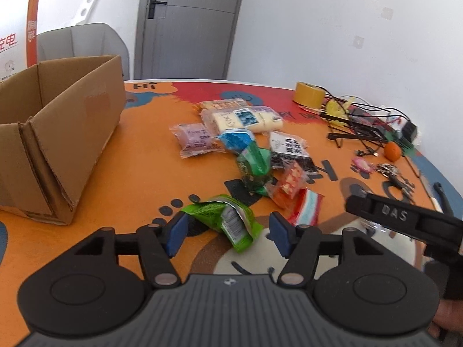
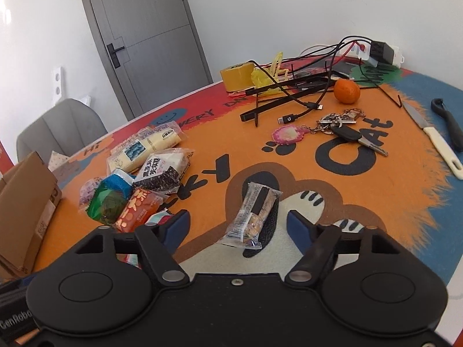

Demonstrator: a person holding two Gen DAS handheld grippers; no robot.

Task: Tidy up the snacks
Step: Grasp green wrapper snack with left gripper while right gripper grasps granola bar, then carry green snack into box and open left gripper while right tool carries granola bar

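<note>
My left gripper point(image 1: 228, 235) stands open low over the orange mat, its blue pads either side of a crumpled green snack packet point(image 1: 228, 221) that lies on the mat; the pads do not press it. My right gripper point(image 2: 238, 230) is also open, with a clear-wrapped snack bar point(image 2: 253, 215) lying on the mat between its pads, apart from both. An open cardboard box point(image 1: 58, 133) stands at the left, and its flap point(image 2: 26, 211) shows in the right wrist view. A pile of several snack packets point(image 1: 246, 144) sits mid-table, also as a pile point(image 2: 139, 173) left of the right gripper.
At the far right are a yellow tape roll point(image 2: 237, 76), tangled black cables point(image 2: 303, 86), an orange point(image 2: 346, 91), keys point(image 2: 344, 133) and a white-handled knife point(image 2: 434, 137). A grey chair point(image 1: 81, 40) and an orange paper bag point(image 1: 17, 29) stand behind the box.
</note>
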